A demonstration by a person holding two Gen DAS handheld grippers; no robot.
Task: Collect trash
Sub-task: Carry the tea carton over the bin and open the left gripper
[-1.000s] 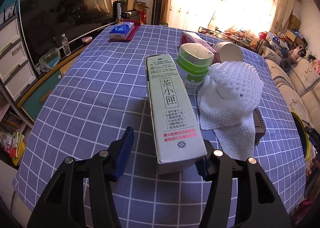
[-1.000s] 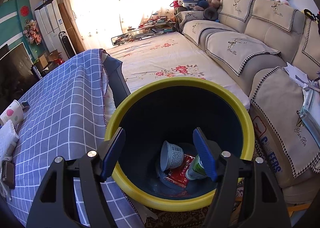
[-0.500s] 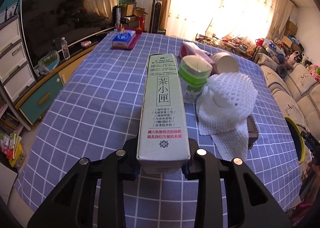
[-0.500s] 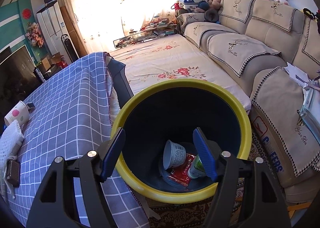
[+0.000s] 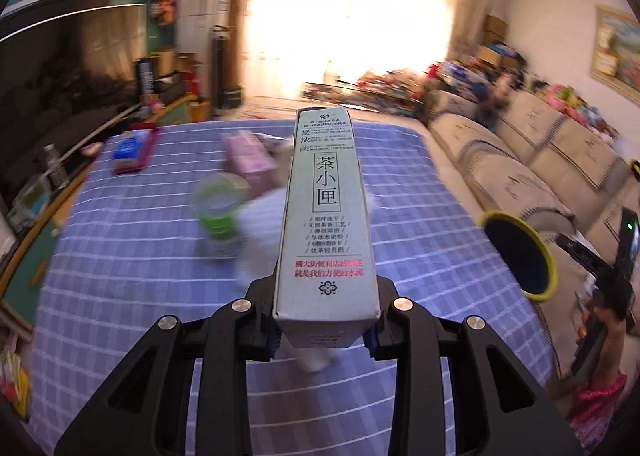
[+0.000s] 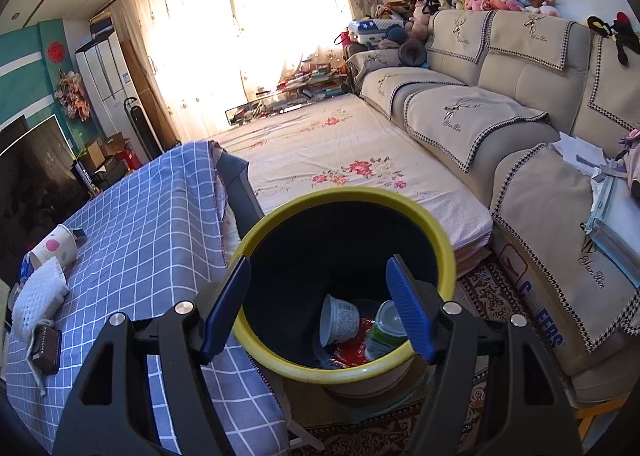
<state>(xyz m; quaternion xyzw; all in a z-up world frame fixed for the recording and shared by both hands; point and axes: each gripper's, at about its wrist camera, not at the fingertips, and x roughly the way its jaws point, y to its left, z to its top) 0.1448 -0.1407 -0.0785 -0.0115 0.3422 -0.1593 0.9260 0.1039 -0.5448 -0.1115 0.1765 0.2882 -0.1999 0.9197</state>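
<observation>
Left claw [image 5: 325, 330]: clenched on the near end of the box [image 5: 328, 215], both pads pressed to its sides; the box juts forward, clear of the bench [image 5: 132, 256].
Right claw [image 6: 318, 304]: released, nothing between its pads, poised over the bin [image 6: 348, 370].
Bin: yellow rim, dark inside, on the floor at the bench's corner beside the sofa [image 6: 500, 111]; in the left view it sits off to the right [image 5: 516, 256], well apart from the box.
Done: three bits of trash lie in the bin, a white tub [image 6: 339, 320], a green bottle [image 6: 386, 330] and a red wrapper [image 6: 352, 348].
In hand: the box is picked up but not yet over the bin; carrying it across and dropping it in looks like the step under way.
Left on bench: a green-banded cup [image 5: 218, 207], a pink pack [image 5: 250, 157], a dotted cup [image 6: 54, 248] on its side, a white net wrap [image 6: 40, 292] and a blue pack [image 5: 130, 147] on a red tray; which of these count as trash I cannot tell.
Also there: a small brown item [image 6: 47, 344] by the net wrap, too unclear to name.
Progress: partway, by my reading; several pieces are still to be fetched after the box.
</observation>
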